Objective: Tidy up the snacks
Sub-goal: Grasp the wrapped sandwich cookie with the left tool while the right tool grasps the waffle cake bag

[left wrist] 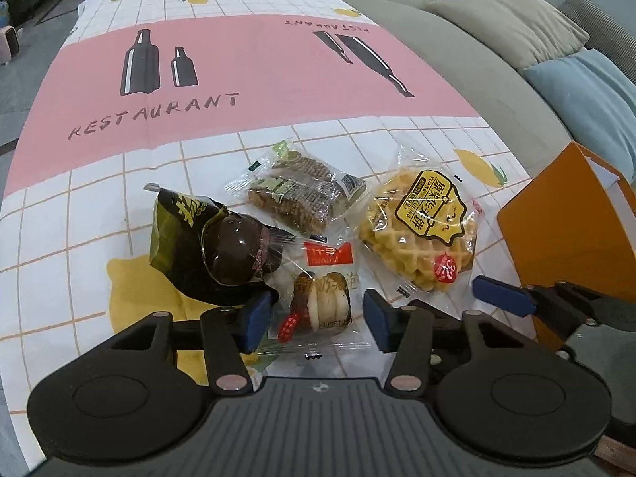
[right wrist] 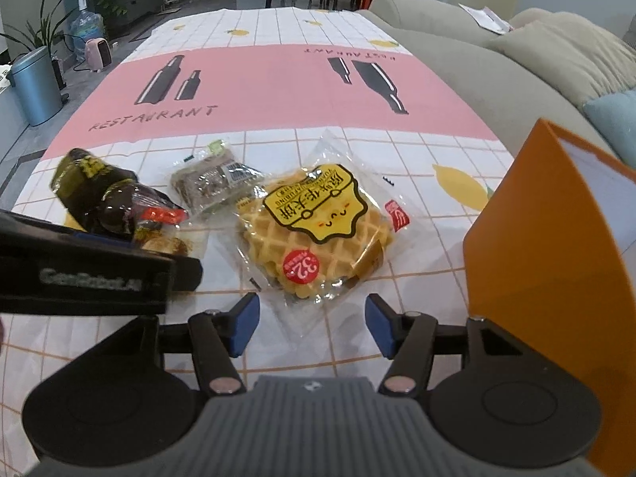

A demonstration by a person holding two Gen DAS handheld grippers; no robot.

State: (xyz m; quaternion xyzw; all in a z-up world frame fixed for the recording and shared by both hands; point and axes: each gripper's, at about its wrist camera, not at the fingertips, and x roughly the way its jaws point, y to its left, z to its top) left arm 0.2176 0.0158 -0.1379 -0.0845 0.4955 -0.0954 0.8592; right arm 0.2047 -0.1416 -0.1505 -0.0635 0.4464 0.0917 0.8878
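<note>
Several wrapped snacks lie on the tablecloth (left wrist: 246,59). My left gripper (left wrist: 318,321) stands open low over the table. A small clear packet with a red label (left wrist: 322,298) lies flat between its blue pads, which reach its wrapper's edges without crumpling it. To the left of that packet sits a dark chocolate packet (left wrist: 206,246), and behind it a brown grain bar (left wrist: 298,194). My right gripper (right wrist: 314,328) is open at the near edge of the waffle packet (right wrist: 314,230), with the clear wrapper's corner between its fingers. An orange box (right wrist: 536,238) stands just right of it.
The left gripper's black body (right wrist: 79,274) crosses the lower left of the right wrist view. A grey sofa (left wrist: 457,39) with cushions runs along the table's right edge. A blue bin (right wrist: 35,83) and plants stand on the floor at the far left.
</note>
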